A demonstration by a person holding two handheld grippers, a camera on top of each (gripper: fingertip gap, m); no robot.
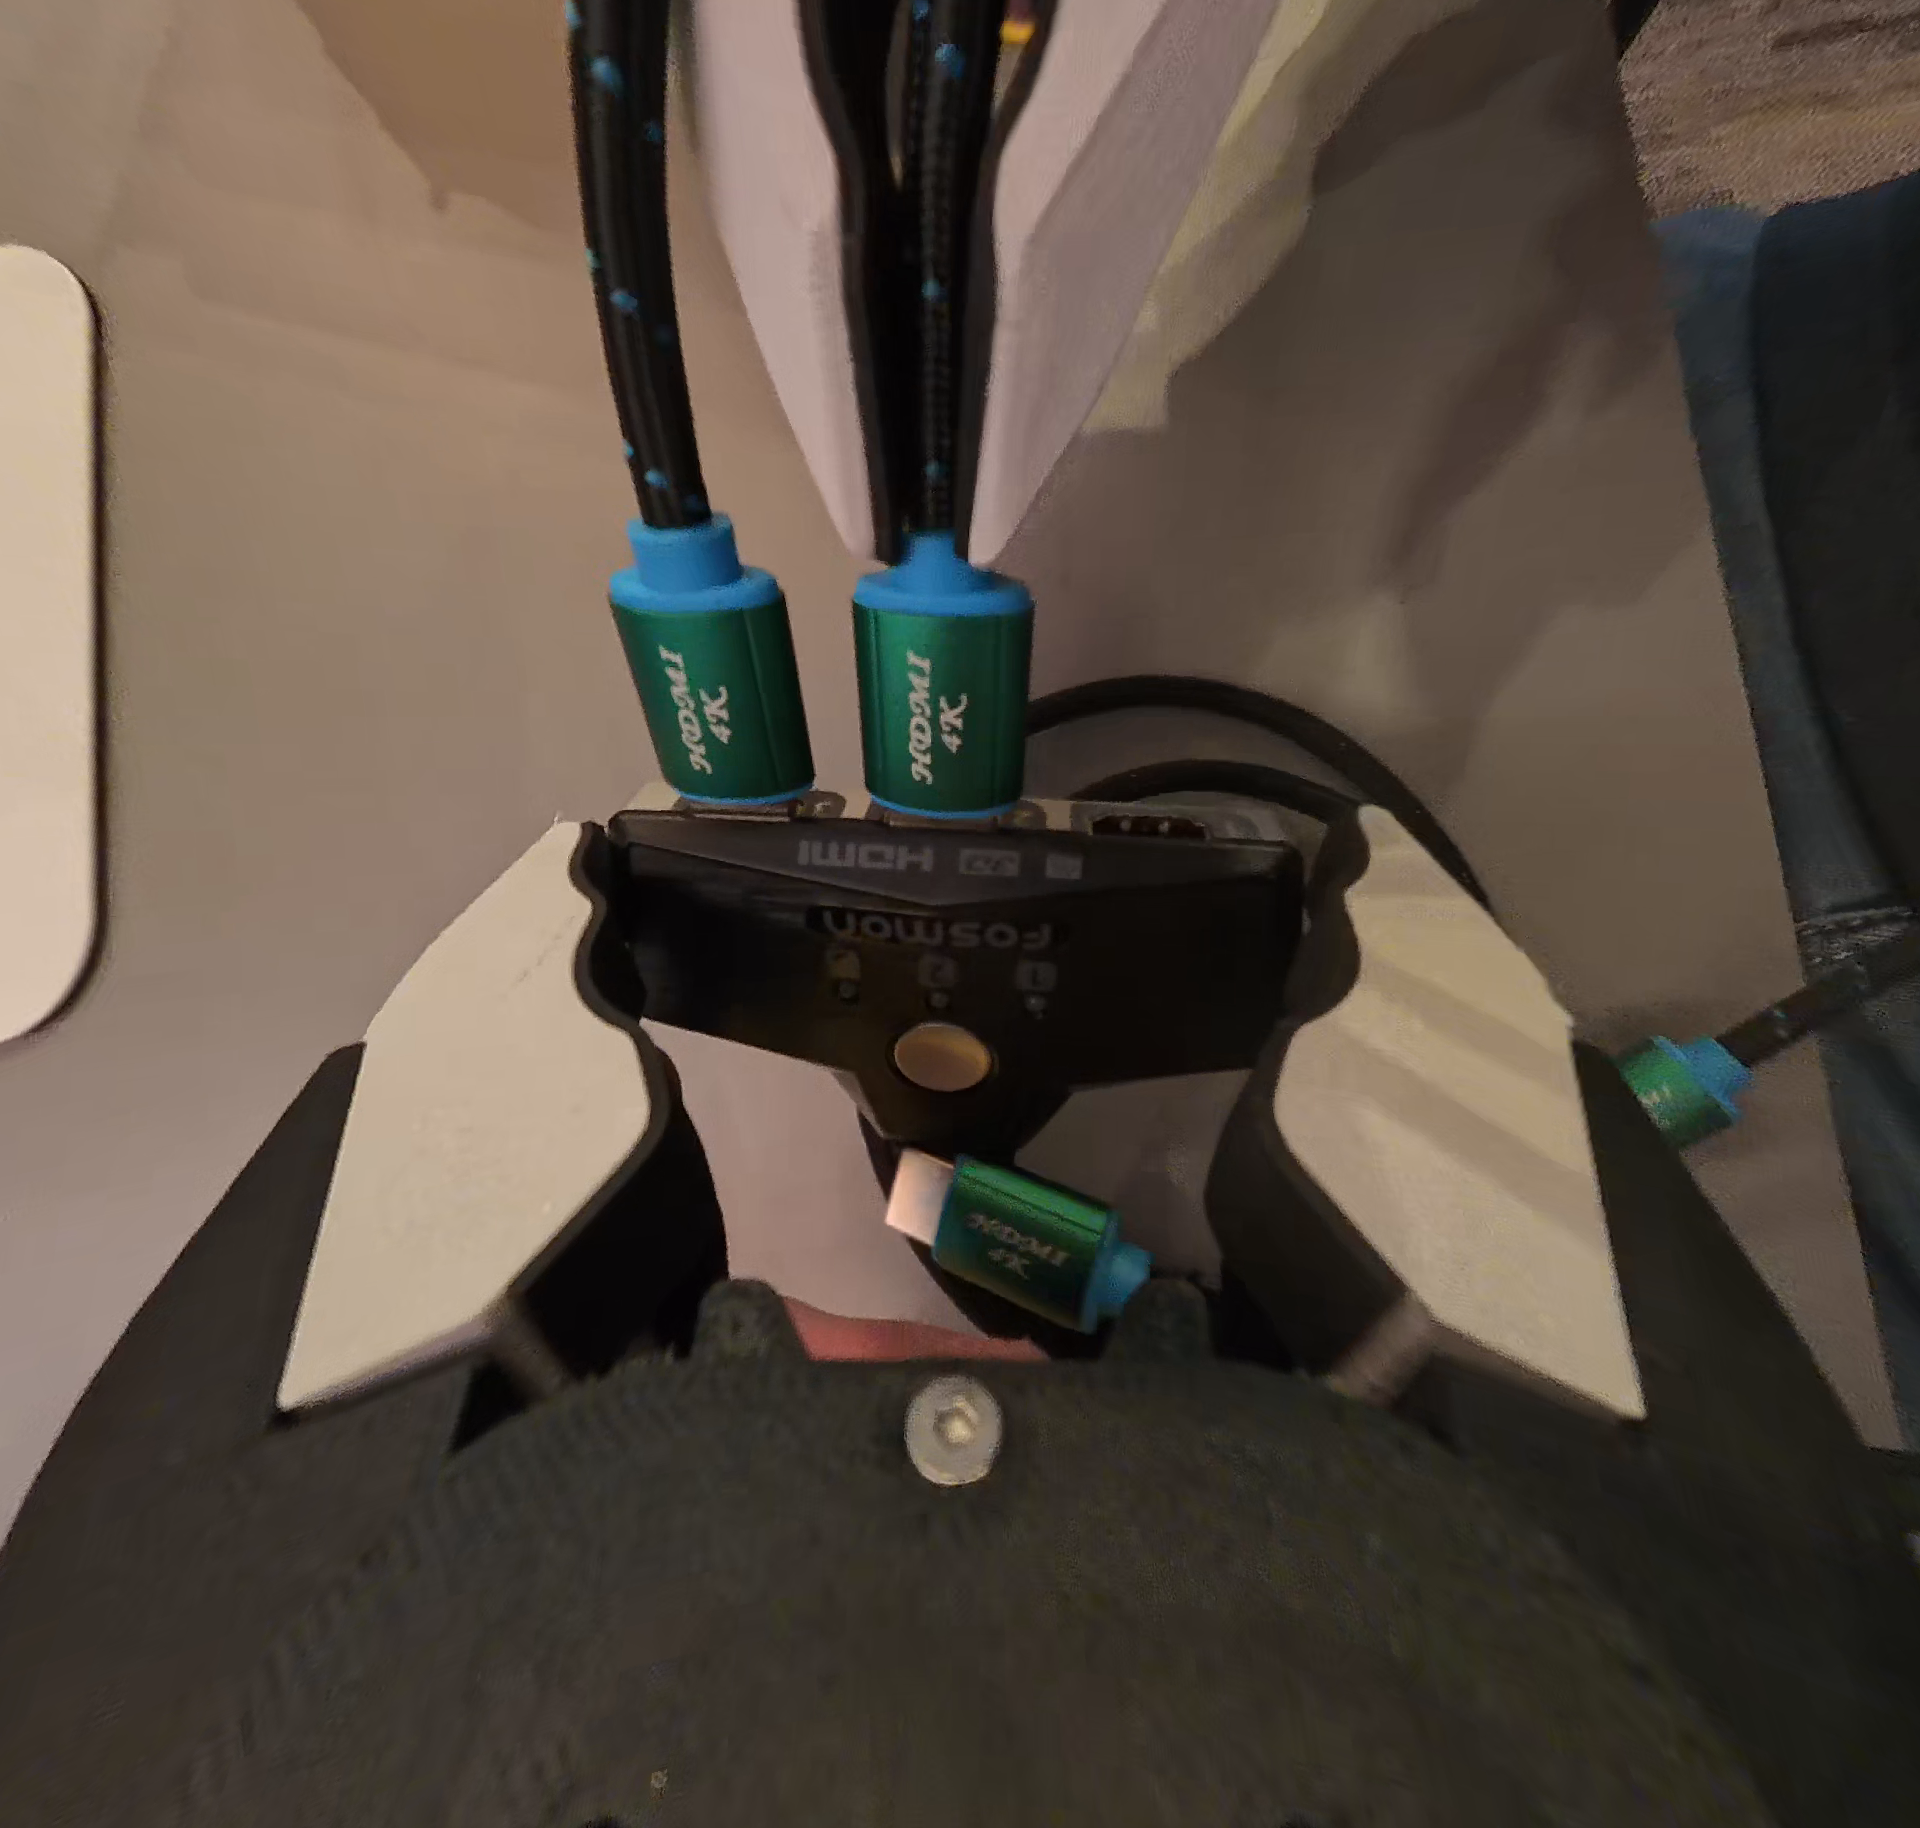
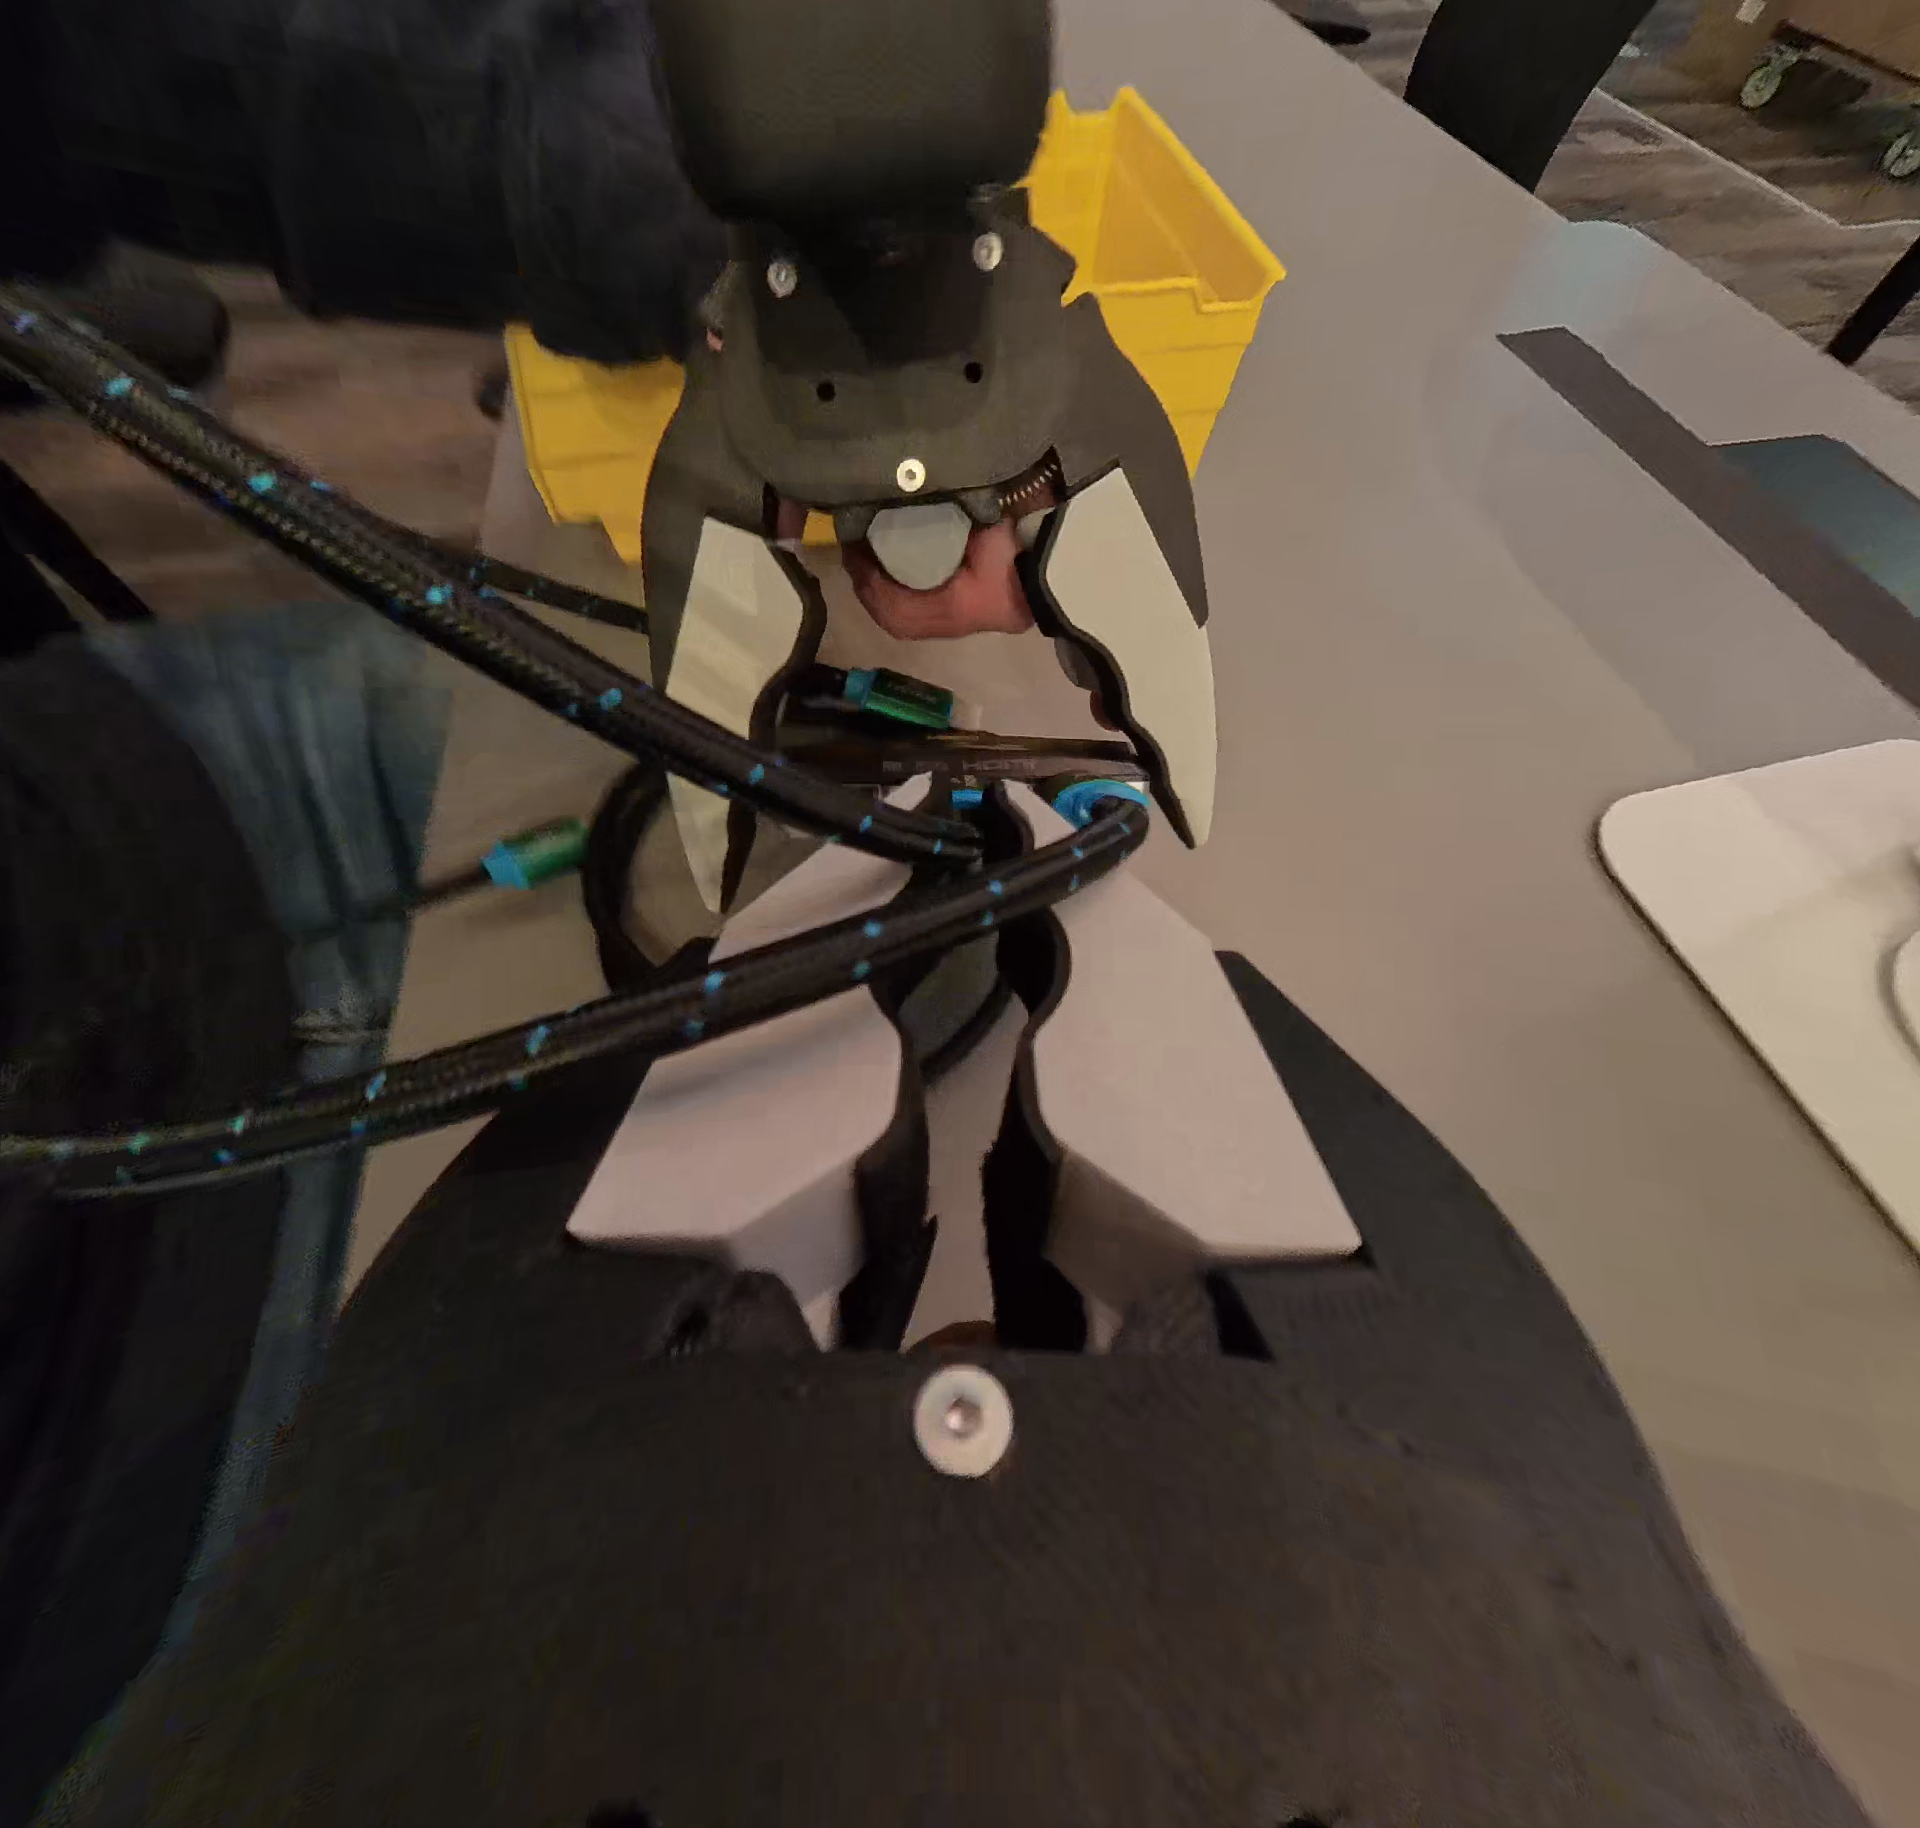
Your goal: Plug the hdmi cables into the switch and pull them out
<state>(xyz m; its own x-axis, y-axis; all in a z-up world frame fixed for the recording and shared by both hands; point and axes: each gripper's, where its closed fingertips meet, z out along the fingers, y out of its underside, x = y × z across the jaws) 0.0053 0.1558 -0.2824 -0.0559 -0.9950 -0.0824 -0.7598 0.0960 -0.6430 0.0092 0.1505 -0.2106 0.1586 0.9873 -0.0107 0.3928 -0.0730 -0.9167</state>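
My left claw (image 1: 940,931) clamped the HDMI switch (image 1: 951,947); my right claw (image 2: 961,931) pinched the middle cable (image 1: 925,324), so I judged pulling straight safest

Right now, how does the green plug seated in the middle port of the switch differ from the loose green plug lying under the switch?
The middle plug is seated in the switch, its metal tip hidden; the loose plug lies free on the table, silver tip exposed. The right tool is shut on the middle plug's cable just behind its blue collar; nothing holds the loose plug. Both have the same green shell and blue collar.
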